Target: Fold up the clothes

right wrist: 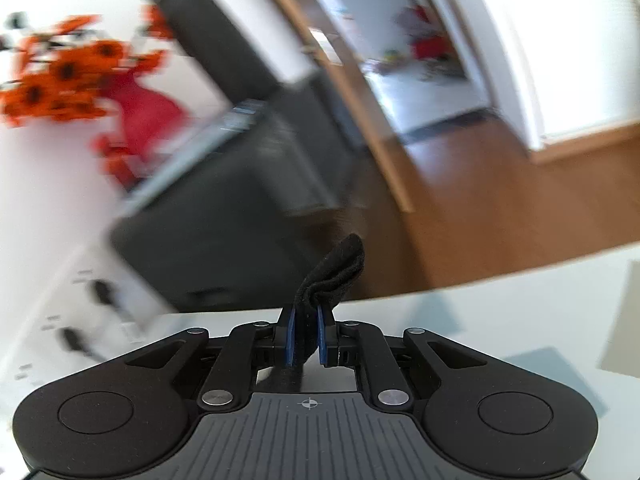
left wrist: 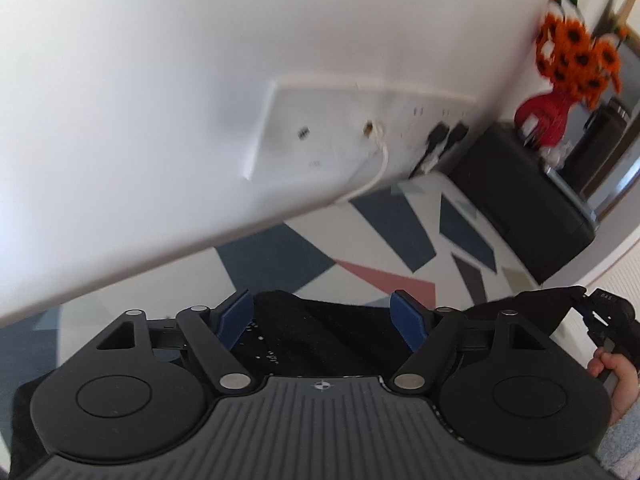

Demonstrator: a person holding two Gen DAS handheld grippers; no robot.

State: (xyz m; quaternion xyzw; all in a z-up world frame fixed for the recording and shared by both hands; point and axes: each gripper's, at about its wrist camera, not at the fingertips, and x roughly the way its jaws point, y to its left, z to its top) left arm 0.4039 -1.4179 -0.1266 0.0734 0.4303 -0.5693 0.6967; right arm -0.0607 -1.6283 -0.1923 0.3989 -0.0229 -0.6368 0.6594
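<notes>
A black garment (left wrist: 320, 332) lies spread under my left gripper (left wrist: 322, 318), on a tabletop with a geometric pattern (left wrist: 392, 240). The left gripper's blue pads (left wrist: 236, 318) stand wide apart above the cloth, open and pressing on nothing. At the right edge of the left wrist view, a hand (left wrist: 612, 376) holds my right gripper (left wrist: 588, 312), which has a corner of the same garment. In the right wrist view, the right gripper (right wrist: 306, 336) is shut on a bunched fold of the black cloth (right wrist: 340, 268), which sticks up past the fingertips.
A white wall with a socket panel (left wrist: 360, 132) and a white cable (left wrist: 376, 172) rises behind the table. A black cabinet (left wrist: 520, 196) at the right bears a red vase of orange flowers (left wrist: 552, 116). Beyond the table edge lie a wooden floor (right wrist: 500, 200) and a doorway (right wrist: 420, 60).
</notes>
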